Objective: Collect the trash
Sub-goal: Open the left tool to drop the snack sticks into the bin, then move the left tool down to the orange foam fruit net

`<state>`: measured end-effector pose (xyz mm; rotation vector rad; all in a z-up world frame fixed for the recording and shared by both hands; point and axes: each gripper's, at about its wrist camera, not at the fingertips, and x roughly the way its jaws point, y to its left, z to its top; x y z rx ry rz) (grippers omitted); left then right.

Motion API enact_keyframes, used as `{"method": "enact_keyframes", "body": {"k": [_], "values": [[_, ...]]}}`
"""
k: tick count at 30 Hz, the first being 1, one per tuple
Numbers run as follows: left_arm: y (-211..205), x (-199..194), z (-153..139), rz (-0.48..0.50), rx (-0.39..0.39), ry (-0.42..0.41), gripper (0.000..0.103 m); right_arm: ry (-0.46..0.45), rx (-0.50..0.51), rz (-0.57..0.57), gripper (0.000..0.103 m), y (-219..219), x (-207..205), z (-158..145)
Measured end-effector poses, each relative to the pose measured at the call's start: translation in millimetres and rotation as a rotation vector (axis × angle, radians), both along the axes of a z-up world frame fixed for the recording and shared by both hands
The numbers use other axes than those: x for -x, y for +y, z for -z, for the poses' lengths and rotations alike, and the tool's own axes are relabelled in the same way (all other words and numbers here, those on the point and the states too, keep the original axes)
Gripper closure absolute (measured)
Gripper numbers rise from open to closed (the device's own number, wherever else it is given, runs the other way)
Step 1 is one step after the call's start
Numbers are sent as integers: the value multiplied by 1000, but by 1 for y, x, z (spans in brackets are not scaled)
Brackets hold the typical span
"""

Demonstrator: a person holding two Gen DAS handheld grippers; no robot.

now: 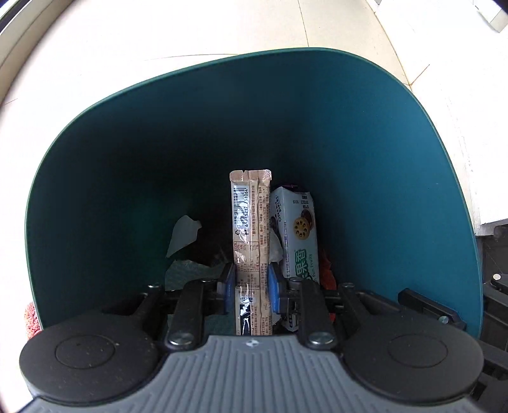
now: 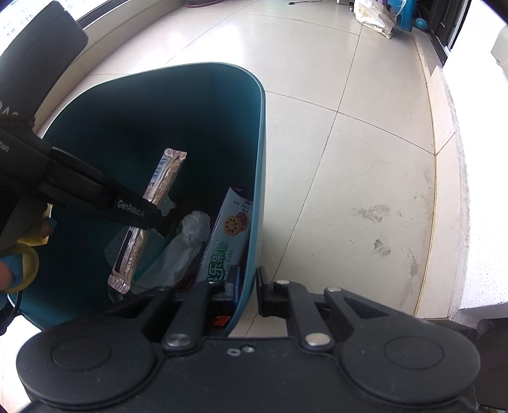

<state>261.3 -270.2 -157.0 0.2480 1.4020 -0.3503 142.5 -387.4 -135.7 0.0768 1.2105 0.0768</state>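
A teal trash bin [image 1: 365, 133] fills the left wrist view; it also shows in the right wrist view [image 2: 258, 143]. My left gripper [image 1: 251, 284] is shut on a long tan snack wrapper [image 1: 250, 222] and holds it over the bin's mouth. In the right wrist view the wrapper [image 2: 158, 187] hangs from the left gripper [image 2: 152, 219] above the trash. My right gripper [image 2: 249, 289] is shut on the bin's near right wall. Inside the bin lie a pale biscuit box [image 1: 298, 228], also in the right wrist view [image 2: 227, 238], and crumpled white paper [image 2: 187, 241].
The bin stands on pale floor tiles [image 2: 365, 159]. A raised ledge [image 2: 444, 104] runs along the right. A white bag [image 2: 374, 16] and blue items lie far back. A red object [image 1: 31, 321] sits outside the bin at lower left.
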Motion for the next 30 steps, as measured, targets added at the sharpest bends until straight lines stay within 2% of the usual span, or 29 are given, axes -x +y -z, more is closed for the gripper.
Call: {"method": "enact_keyframes", "body": {"k": [4, 8, 9, 12, 17, 20, 22, 25, 30], "values": [[4, 2, -8, -5, 45, 9, 78, 0, -2, 0, 93, -2, 1, 0], [17, 9, -28, 12, 78, -26, 73, 1, 0, 2, 93, -3, 1, 0], [21, 11, -35, 17, 91, -36, 69, 2, 1, 2, 93, -2, 0, 0], [36, 16, -56, 10, 139, -80, 35, 5, -1, 6, 93, -2, -1, 2], [66, 14, -94, -32, 197, -137, 34, 8, -3, 8, 93, -2, -3, 4], [89, 4, -111, -81, 191, -183, 32, 10, -4, 10, 93, -2, -4, 4], [109, -7, -118, -127, 178, -216, 28, 11, -6, 12, 93, -2, -4, 5], [139, -27, -117, -219, 169, -220, 27, 12, -6, 15, 93, -2, -4, 6], [174, -60, -91, -332, 153, -216, 23, 18, -16, 23, 92, -4, -5, 7]]}}
